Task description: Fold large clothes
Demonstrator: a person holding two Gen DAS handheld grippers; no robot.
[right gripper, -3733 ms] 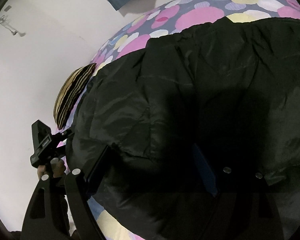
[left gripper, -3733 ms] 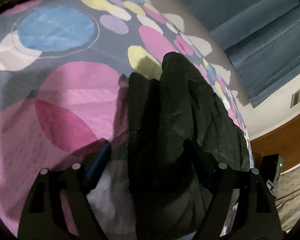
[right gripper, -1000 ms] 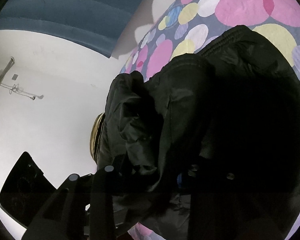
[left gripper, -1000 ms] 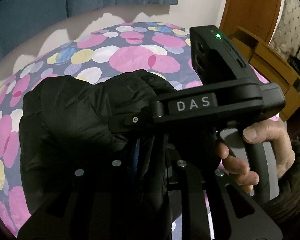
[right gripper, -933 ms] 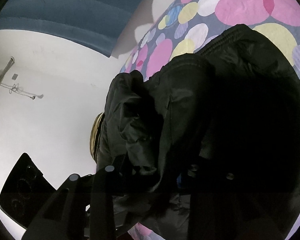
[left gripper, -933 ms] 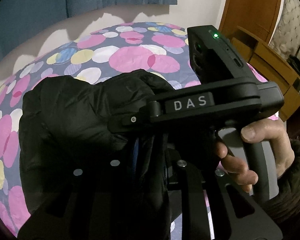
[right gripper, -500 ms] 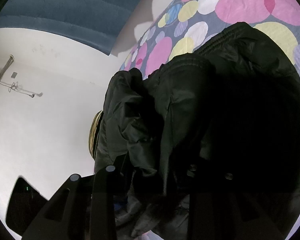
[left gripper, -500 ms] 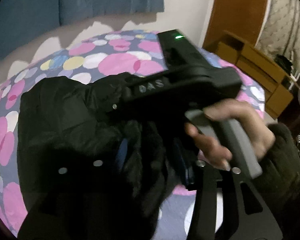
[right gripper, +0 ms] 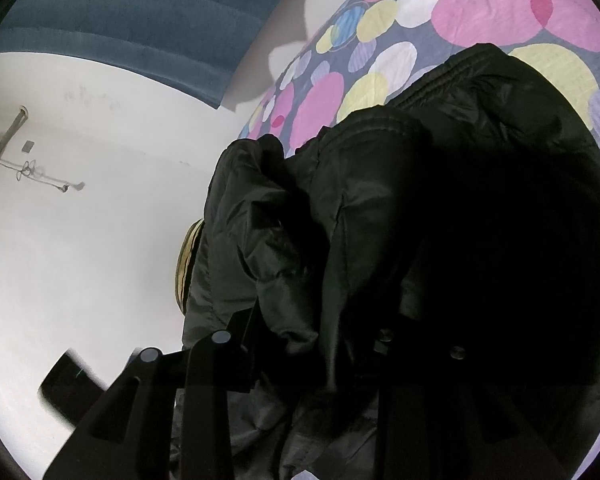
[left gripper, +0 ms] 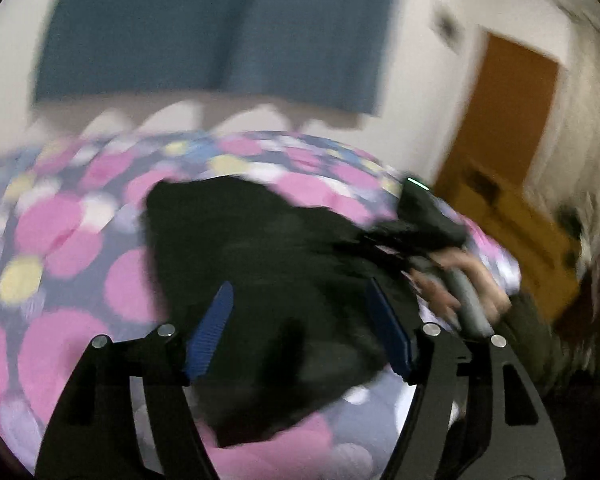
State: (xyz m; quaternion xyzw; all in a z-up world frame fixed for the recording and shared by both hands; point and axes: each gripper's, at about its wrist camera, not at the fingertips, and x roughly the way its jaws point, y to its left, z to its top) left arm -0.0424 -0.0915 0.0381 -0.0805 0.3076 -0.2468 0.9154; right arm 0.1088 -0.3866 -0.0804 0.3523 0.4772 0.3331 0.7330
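Bed (left gripper: pixel 60 248) covered in dotted pink, yellow and blue bedding, blue curtain (left gripper: pixel 220 28) and orange door (left gripper: pixel 512 120) shown only in the blurred left view, black jacket (right gripper: pixel 440 208) heaped on the bed, left tool (left gripper: pixel 300 332) spread and empty, right tool (right gripper: pixel 320 360) buried in jacket folds, its state not discernible, striped pillow (right gripper: pixel 188 256) seen only in the right view.

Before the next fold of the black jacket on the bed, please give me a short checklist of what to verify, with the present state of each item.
1. Left claw open and free of cloth: ok, its blue pads stand wide apart.
2. Right claw gripping the jacket: cannot tell, dark cloth hides the fingertips.
3. Jacket lying on the bedspread, not hanging off: ok in the left view.
4. Jacket folded flat: not ok, it is bunched in the right view.
5. Left view sharp enough to aim: not ok, blurred.
6. Striped pillow clear of the jacket: not ok, the jacket covers most of it.
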